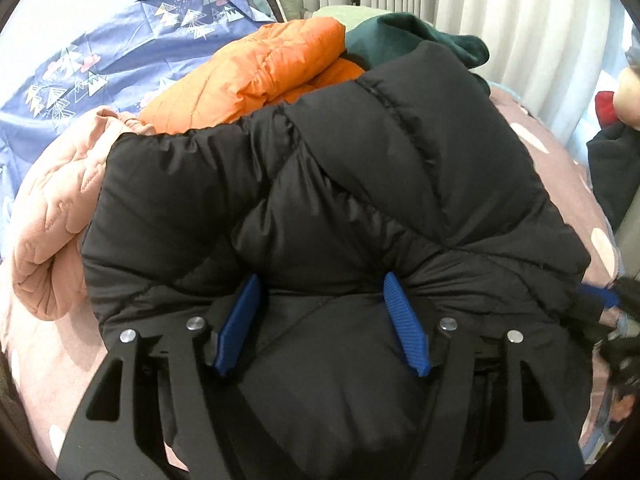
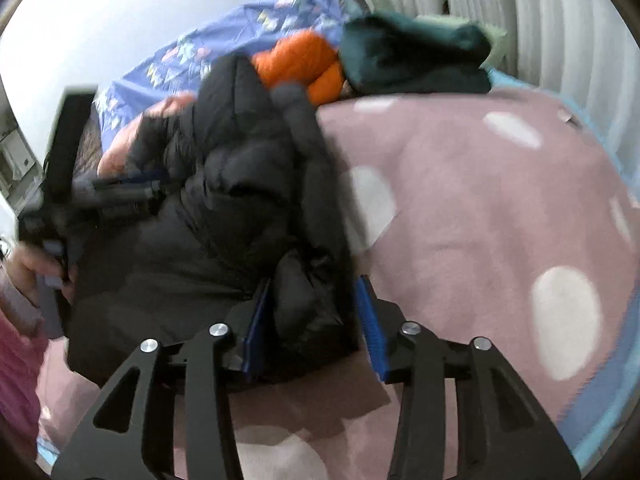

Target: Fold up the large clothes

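While no bin or basket is seen anywhere, the clothes are heaped straight on a pink bedspread (image 2: 480,208) marked with white dots. At the near side a black puffer jacket (image 1: 320,184) is lain bunched on that spread, and it is reached by both tools. Around a fat roll of the jacket the left gripper (image 1: 322,328) is set with its blue pads (image 1: 406,332) spread wide, fabric bulging between them; whether the pads are pressed into the padding cannot be told. At the jacket's edge a bunched fold is flanked by the right gripper (image 2: 314,328): its left pad is laid against the cloth, while a sliver of bedspread is seen between the cloth and the right pad, so a firm grip cannot be confirmed. In the right wrist view the left tool is seen clasped by a hand (image 2: 38,268). Behind the jacket an orange quilted garment (image 1: 264,68) is piled, with a dark green garment (image 1: 420,40) beside it and a peach quilted piece (image 1: 52,216) to the left. A blue patterned quilt (image 1: 100,68) is spread further back, and pale curtains (image 1: 500,8) are hung along the far side
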A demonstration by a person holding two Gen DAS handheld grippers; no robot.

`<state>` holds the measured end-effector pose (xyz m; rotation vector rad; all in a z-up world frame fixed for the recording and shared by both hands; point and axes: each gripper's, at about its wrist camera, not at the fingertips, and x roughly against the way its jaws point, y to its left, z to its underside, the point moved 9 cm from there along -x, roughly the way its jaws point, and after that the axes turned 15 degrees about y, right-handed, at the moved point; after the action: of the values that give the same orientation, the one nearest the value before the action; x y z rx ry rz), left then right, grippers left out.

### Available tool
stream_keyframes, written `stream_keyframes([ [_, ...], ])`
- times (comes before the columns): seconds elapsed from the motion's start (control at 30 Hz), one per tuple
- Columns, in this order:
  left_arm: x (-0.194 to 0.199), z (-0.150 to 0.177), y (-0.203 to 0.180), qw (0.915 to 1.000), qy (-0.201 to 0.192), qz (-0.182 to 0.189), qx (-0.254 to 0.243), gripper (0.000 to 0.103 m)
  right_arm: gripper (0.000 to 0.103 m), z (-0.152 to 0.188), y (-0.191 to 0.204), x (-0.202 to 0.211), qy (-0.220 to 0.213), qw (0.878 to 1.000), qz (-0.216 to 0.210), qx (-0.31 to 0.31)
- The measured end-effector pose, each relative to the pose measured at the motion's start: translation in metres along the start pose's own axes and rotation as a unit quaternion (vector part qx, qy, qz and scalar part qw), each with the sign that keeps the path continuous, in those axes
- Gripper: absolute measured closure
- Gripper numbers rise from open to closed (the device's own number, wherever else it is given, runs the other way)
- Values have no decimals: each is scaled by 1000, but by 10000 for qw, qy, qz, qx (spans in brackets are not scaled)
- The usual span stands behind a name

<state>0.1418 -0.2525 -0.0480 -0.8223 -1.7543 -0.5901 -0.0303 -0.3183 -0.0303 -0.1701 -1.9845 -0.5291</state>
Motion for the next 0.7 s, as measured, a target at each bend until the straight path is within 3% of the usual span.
stream_keyframes([
  [0.1,1,-1,-1,10000,-12,56,61,37,60,-16,18,42,-721,9967,-121,347],
  [0.17,2,0,-3,10000,-1,23,54,37,61,-20,40,46,-872,9927,-299,781],
  [0.2,2,-1,-3,10000,2,2,46,37,65,-19,46,37,-768,9927,-261,889],
  [0.3,3,0,-2,10000,-8,32,52,37,70,-9,34,-26,-95,9947,420,933],
  [0.43,8,-1,-3,10000,4,-26,-12,37,70,-7,21,-43,55,9991,-11,418],
  [0.47,13,-4,-3,10000,-13,-57,34,47,70,-7,21,-43,69,9991,-3,424],
  [0.5,18,-8,-4,10000,-53,-5,69,67,69,-7,21,-43,75,9989,10,461],
  [0.57,34,-24,-15,9993,-192,317,-32,85,69,-5,21,-43,83,9988,-21,484],
  [0.7,42,-56,-41,9975,-287,161,-618,86,69,-4,20,-43,85,9989,-70,446],
])
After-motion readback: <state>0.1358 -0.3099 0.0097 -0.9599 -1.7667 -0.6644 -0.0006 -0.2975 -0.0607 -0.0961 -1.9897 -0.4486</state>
